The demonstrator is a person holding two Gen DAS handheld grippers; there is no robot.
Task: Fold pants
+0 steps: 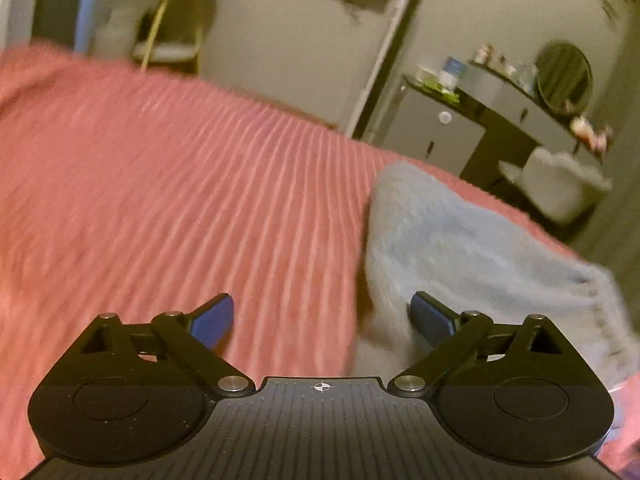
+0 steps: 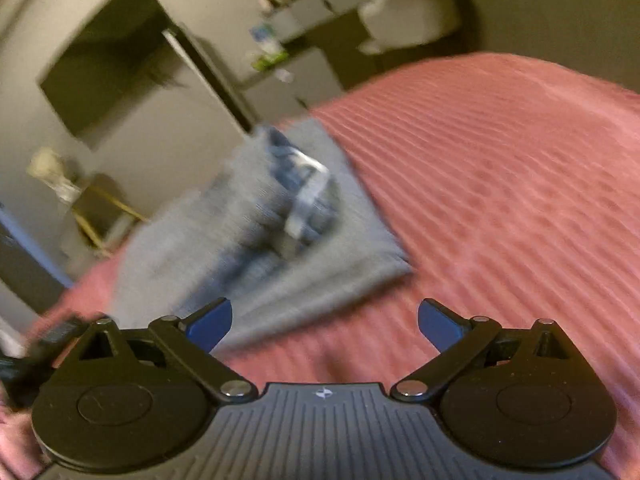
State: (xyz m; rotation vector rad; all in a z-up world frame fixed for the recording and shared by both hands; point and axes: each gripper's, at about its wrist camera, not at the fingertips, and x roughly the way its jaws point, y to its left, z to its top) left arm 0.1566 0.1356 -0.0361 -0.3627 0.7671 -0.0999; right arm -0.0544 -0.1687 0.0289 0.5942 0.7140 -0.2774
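The grey-blue fleece pants (image 1: 472, 248) lie on the pink ribbed bedspread (image 1: 180, 184), to the right in the left wrist view. My left gripper (image 1: 322, 316) is open and empty, with its right fingertip (image 1: 428, 314) at the pants' near left edge. In the right wrist view the pants (image 2: 248, 248) lie in a folded-looking heap up and left, with a dark blue and white patch (image 2: 304, 196) on top, blurred. My right gripper (image 2: 324, 320) is open and empty above the bedspread (image 2: 500, 200), just short of the pants' near edge.
A dark dresser (image 1: 492, 116) with bottles and a round mirror (image 1: 564, 76) stands past the bed's far right edge. A white fluffy stool (image 1: 556, 184) is beside it. A chair (image 1: 172, 36) stands by the far wall. Both views are motion-blurred.
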